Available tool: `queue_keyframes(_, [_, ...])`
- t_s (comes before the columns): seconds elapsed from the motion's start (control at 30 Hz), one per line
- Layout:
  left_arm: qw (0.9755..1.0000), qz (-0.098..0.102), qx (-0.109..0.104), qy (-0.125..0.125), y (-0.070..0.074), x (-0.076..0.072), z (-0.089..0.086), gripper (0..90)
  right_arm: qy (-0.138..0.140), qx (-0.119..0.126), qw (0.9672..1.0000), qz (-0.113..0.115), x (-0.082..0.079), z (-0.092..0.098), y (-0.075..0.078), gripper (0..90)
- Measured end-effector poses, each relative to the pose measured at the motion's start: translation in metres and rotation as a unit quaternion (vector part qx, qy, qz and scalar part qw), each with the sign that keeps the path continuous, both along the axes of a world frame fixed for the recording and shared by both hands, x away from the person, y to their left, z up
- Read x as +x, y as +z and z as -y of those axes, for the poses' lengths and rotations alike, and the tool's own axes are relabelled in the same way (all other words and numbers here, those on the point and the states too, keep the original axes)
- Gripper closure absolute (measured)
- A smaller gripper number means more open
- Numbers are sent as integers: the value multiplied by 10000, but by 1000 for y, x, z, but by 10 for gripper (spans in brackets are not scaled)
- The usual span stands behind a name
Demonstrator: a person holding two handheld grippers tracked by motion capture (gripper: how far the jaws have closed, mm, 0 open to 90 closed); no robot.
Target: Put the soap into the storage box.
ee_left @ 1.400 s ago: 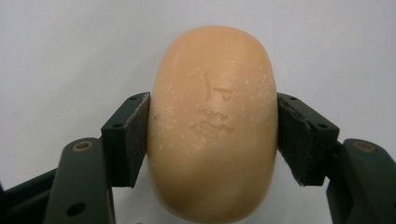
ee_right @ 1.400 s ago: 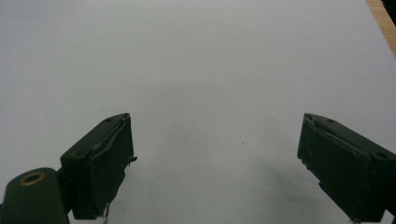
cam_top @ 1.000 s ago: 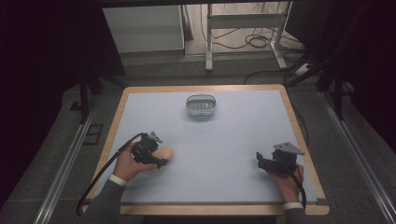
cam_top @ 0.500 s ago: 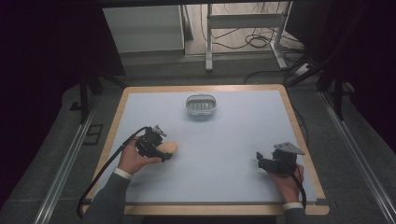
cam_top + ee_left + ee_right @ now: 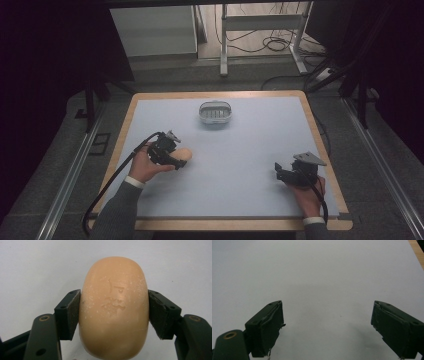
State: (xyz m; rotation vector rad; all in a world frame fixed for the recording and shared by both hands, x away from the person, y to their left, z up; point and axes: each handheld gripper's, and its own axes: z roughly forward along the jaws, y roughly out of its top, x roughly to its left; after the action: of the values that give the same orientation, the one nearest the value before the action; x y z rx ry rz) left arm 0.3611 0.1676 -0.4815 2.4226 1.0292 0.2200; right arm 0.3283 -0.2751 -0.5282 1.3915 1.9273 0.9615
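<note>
Nearest the person, the right gripper [image 5: 281, 172] rested low at the right side of the table [image 5: 250, 200], held in the right hand [image 5: 306, 192]. In the right gripper view its jaws stood wide apart with bare tabletop between them, grasping nothing.

Farther in and to the left, the left gripper [image 5: 114, 312] was clenched on an oval, peach-coloured bar of soap [image 5: 114, 307]. In the left gripper view both pads [image 5: 75, 311] pressed flat against the soap's long sides, so its long axis ran in line with the jaws, one rounded end pointing away past the pad tips and the other back toward the gripper body. Its stamped broad face was turned to that camera. In the high view the soap [image 5: 184, 155] stuck out of the gripper toward the right, over the left-centre part of the table; whether it touched the surface could not be told.

Farthest off, a clear oval dish [image 5: 215, 112] with a ribbed floor sat near the table's far edge, well apart from both grippers.
</note>
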Motion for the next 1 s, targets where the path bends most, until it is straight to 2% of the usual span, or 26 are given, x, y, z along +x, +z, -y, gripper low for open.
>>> queue_keyframes(0.43, [10000,20,61,24,1,13,3,324,-2,-13,10000,-4,0,0,0,112])
queue_keyframes(1.0, [10000,78,-2,42,9,27,8,326,-5,-10,10000,-7,0,0,0,112])
